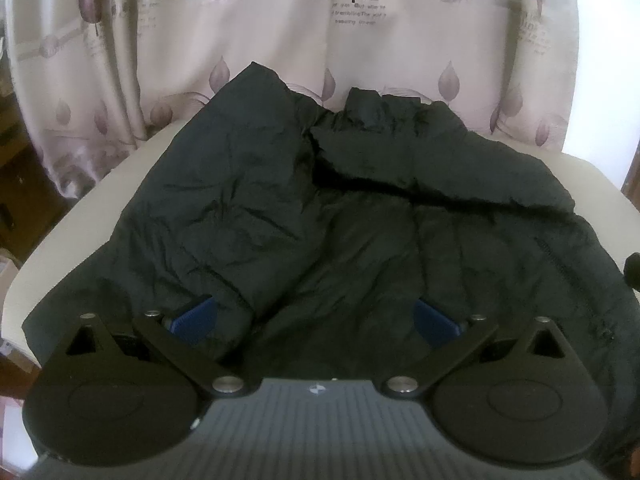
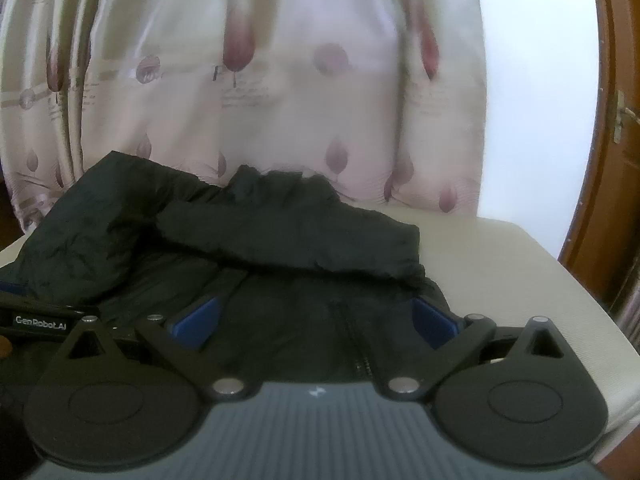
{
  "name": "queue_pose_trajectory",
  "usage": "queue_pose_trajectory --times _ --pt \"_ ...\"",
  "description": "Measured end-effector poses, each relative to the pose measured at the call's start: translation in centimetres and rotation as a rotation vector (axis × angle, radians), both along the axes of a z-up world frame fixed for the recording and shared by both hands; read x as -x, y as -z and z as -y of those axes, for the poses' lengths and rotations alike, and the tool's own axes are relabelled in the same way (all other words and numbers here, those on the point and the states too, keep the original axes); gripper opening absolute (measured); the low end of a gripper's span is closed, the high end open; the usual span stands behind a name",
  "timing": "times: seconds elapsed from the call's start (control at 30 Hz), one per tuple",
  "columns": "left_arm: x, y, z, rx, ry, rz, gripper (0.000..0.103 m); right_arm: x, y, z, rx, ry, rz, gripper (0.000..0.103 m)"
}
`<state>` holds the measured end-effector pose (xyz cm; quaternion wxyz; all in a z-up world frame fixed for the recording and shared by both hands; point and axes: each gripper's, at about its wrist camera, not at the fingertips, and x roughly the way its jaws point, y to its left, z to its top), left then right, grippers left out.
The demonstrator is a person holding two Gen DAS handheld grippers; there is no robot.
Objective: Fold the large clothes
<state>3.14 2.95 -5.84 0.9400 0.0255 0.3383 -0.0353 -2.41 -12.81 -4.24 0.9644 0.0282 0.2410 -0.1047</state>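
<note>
A large black puffer jacket [image 1: 328,208] lies crumpled on a cream table [image 1: 80,232], both sleeves folded in over the body. My left gripper [image 1: 316,312] hovers low over the jacket's near hem, open, its blue fingers [image 1: 196,314] wide apart with only loose cloth between them. In the right wrist view the same jacket [image 2: 260,240] shows its zipper [image 2: 360,344] running toward me. My right gripper [image 2: 316,312] is open over the zipper area, blue fingers [image 2: 434,320] spread and holding nothing. The left gripper's body [image 2: 40,320] shows at the left edge.
A pale curtain [image 1: 280,40] with purple leaf prints hangs just behind the table. Bare cream tabletop [image 2: 520,280] lies right of the jacket. A brown wooden door frame [image 2: 608,160] stands at the far right. Clutter [image 1: 12,160] sits beyond the table's left edge.
</note>
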Motion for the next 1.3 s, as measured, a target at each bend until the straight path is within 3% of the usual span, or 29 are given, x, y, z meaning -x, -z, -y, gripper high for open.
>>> queue_pose_trajectory --times 0.27,0.4,0.53,0.77,0.9,1.03,1.07,1.1,1.13,1.2,1.3 --pt "1.4 1.5 -2.1 0.039 -0.007 -0.010 0.101 -0.1 0.2 -0.1 -0.002 -0.017 -0.007 0.103" --pt "3.0 1.4 -5.2 0.060 -0.046 0.038 0.099 -0.1 0.4 -0.1 -0.006 -0.021 -0.014 0.103" --pt "4.3 1.1 -10.0 0.112 -0.143 0.042 0.092 -0.1 0.5 -0.3 -0.001 -0.036 -0.014 0.103" --pt "4.6 0.5 -18.8 0.187 -0.342 0.054 0.091 -0.2 0.8 -0.6 0.002 -0.062 -0.022 0.103" --pt "2.9 0.8 -21.1 0.190 -0.339 0.031 0.098 -0.2 0.9 -1.0 0.013 -0.073 -0.033 0.103" --pt "1.4 1.0 -21.5 0.164 -0.304 0.062 0.096 -0.2 0.9 -1.2 0.027 -0.076 -0.036 0.103" --pt "1.2 1.1 -21.2 0.145 -0.293 0.073 0.092 -0.2 1.0 -1.2 0.028 -0.073 -0.038 0.103" --pt "0.6 1.1 -20.8 0.116 -0.284 0.075 0.072 -0.2 1.0 -1.2 0.027 -0.071 -0.040 0.103" --pt "-0.1 1.3 -20.6 0.090 -0.276 0.064 0.035 -0.3 1.0 -1.2 0.026 -0.070 -0.042 0.103" --pt "-1.5 1.4 -20.6 0.098 -0.260 0.013 0.000 -0.3 1.0 -1.3 0.023 -0.066 -0.044 0.103" --pt "-2.4 0.7 -21.2 0.086 -0.299 0.022 0.000 -0.4 1.0 -1.0 0.016 -0.057 -0.045 0.103"
